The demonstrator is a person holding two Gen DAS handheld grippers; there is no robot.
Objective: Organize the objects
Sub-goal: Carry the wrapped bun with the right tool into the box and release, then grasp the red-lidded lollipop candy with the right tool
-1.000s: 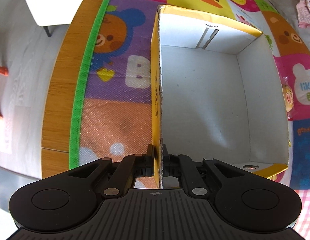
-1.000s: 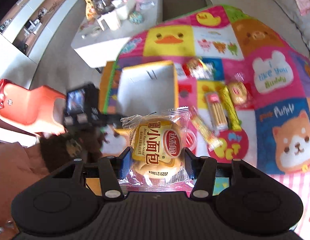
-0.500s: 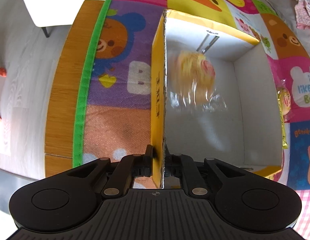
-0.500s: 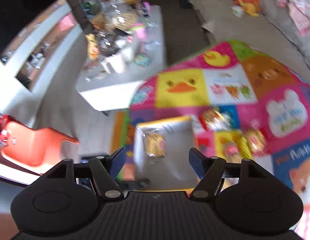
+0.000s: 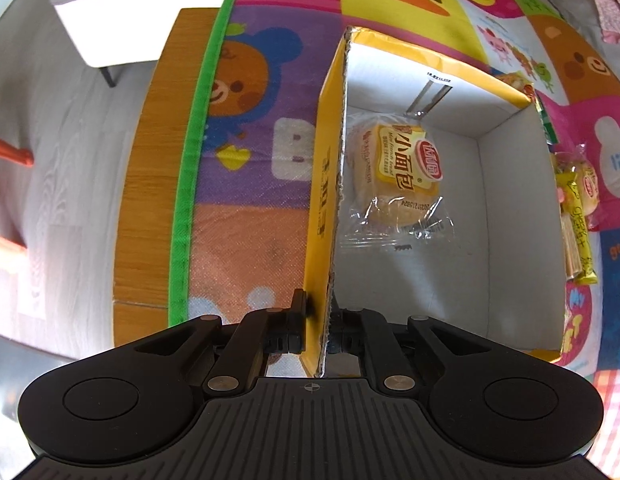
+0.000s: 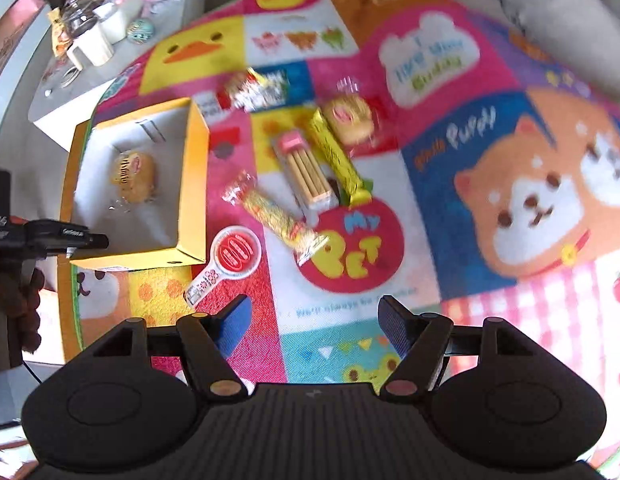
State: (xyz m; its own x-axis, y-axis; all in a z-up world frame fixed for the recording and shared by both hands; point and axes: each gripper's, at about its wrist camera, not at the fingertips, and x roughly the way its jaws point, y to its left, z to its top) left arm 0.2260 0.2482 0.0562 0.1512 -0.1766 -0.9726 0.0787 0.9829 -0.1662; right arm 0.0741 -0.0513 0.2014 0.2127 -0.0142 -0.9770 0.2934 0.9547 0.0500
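Left tongs [image 5: 315, 316] clamp the yellow box [image 5: 323, 184] by its side wall, probably to keep it from sliding on the play mat [image 6: 449, 168]. 1 bread packet [image 5: 397, 168] lies flat inside, near the gripped wall. Right tongs [image 6: 313, 320] hang spread and empty over the mat, pointed toward the loose snacks [image 6: 306, 168] just beside the box. Likely next pick comes from there; the view is blurred.
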